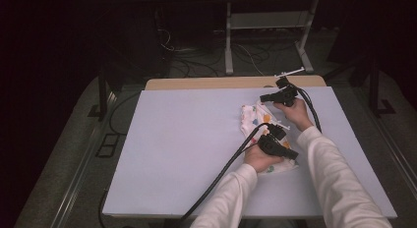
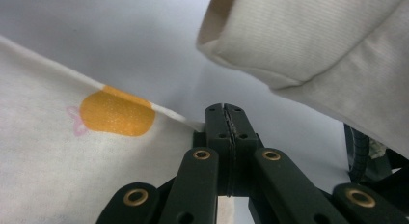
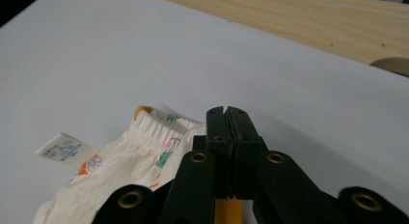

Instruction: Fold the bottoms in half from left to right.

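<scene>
Both jaws pressing together, my left gripper (image 2: 225, 108) pinching the printed white garment's (image 2: 58, 171) edge, my right gripper (image 3: 225, 109) clamping its elastic waistband (image 3: 159, 127), cloth spreading leftward from each pair, sleeve (image 2: 308, 35) hanging above.

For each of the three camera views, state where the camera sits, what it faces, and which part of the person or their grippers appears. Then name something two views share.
High view: above the table, looking forward and down; both sleeved forearms, left gripper, right gripper.
Left gripper view: rides the left gripper, faces the printed garment; closed jaws, a sleeve.
Right gripper view: rides the right gripper, faces the garment's waistband; closed jaws.
Shared: garment and white table.
</scene>
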The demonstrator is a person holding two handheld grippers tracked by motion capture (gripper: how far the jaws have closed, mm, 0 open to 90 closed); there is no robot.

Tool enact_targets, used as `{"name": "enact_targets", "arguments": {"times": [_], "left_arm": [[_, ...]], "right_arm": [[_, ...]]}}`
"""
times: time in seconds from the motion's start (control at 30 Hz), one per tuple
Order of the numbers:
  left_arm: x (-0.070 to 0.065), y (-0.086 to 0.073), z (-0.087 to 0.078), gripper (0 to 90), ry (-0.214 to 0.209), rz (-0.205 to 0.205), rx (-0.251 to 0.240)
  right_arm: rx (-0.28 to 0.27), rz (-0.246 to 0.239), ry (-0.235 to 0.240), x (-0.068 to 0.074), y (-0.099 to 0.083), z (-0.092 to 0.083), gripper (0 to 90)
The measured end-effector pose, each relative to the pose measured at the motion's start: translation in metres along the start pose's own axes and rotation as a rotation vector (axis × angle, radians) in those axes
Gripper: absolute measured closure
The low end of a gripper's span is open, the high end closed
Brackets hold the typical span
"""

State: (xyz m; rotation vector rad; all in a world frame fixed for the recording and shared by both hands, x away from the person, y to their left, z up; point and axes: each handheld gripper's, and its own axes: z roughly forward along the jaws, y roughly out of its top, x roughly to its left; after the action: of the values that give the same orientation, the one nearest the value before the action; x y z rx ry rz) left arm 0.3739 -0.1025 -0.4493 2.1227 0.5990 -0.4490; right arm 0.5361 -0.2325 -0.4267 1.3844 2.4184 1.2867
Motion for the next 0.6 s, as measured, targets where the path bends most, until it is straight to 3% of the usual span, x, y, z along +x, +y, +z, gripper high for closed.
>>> {"name": "enact_targets", "arguments": {"times": [0.13,0.2,0.27,0.47,0.6], "left_arm": [[-0.004,-0.001,0.002,78.4,-0.003,0.025,-0.009],[-0.007,-0.002,0.001,71.4,-0.007,0.039,-0.018],[-0.011,-0.002,-0.001,64.1,0.015,0.063,-0.028],[-0.016,-0.004,-0.01,42.5,0.058,0.058,-0.077],[-0.014,-0.007,-0.02,31.9,0.075,0.054,-0.112]], "right_arm": [[-0.032,0.065,0.013,-0.008,-0.003,-0.011,81.0],[-0.051,0.071,-0.006,-0.009,-0.004,-0.018,77.4],[-0.067,0.071,-0.019,-0.009,-0.006,-0.024,71.5],[-0.09,0.064,-0.047,-0.002,-0.008,-0.035,43.4],[-0.105,0.064,-0.027,0.002,-0.011,-0.037,26.9]]}}
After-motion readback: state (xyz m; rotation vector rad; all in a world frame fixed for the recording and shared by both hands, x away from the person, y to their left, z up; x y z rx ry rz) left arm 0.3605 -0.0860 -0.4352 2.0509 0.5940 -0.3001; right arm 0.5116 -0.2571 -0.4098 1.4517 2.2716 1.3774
